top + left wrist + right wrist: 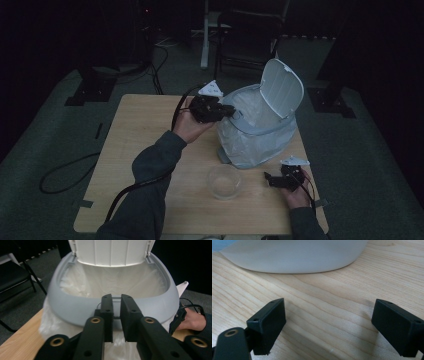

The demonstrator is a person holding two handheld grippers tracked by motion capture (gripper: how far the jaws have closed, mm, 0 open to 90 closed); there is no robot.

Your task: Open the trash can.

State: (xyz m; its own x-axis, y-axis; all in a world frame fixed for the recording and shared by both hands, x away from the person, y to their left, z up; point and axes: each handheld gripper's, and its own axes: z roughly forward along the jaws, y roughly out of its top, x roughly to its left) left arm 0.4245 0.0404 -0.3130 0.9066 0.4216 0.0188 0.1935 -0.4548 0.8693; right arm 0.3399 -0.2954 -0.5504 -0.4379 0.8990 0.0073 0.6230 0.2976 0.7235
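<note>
Our left gripper at the bin's rim, our right gripper resting low on the table

In the high view, the grey bin (pixel 257 131) sits right of centre on the wooden table (pixel 135 145), its lid (pixel 282 88) tipped up and a white liner bag (pixel 252 112) inside; our left gripper (pixel 231 113) meets the rim on its left side, our right gripper (pixel 267 179) lies at lower right, and a clear bowl (pixel 223 181) stands below the bin. In the left gripper view, our jaws stand nearly together at centre frame with a thin wire loop (pixel 115 300) at the rim (pixel 75 307) between them; whether the pads press it we cannot tell. In the right gripper view, our jaws stand wide apart over bare wood, holding nothing, the bin's pale base (pixel 294 255) along the top.
</note>
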